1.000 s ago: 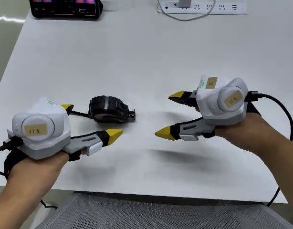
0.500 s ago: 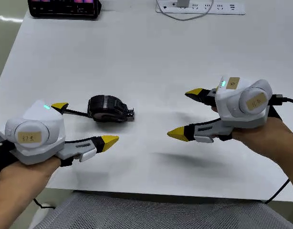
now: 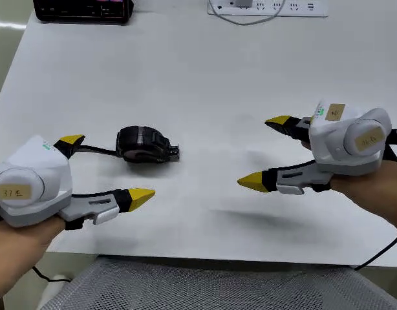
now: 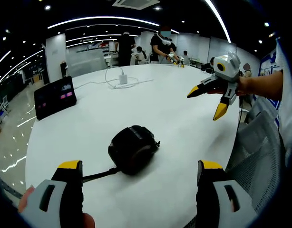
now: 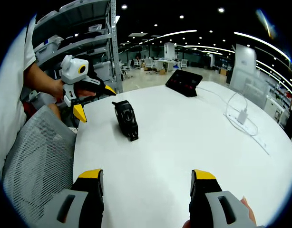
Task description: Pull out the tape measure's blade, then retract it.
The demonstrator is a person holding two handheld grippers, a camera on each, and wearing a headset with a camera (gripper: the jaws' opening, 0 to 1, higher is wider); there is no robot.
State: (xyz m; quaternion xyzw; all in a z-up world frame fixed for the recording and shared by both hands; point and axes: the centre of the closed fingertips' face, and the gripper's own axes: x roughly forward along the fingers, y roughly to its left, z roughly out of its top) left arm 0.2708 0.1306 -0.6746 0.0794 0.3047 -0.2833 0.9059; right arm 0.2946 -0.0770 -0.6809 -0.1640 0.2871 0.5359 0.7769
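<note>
Over the table point(image 3: 198, 77), left gripper point(image 3: 108, 166) and right gripper point(image 3: 263, 152) gape wide, empty.

Right tool point(image 5: 147, 174) gapes above the white table point(image 5: 193, 137); tape measure point(image 5: 126, 118) ahead (left tool point(image 5: 95, 102) beyond).

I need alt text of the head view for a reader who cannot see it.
A black round tape measure, blade not pulled out, lies on a white table between the open yellow-tipped left tongs, near it, and the open right tongs, farther away; neither touches it.
</note>
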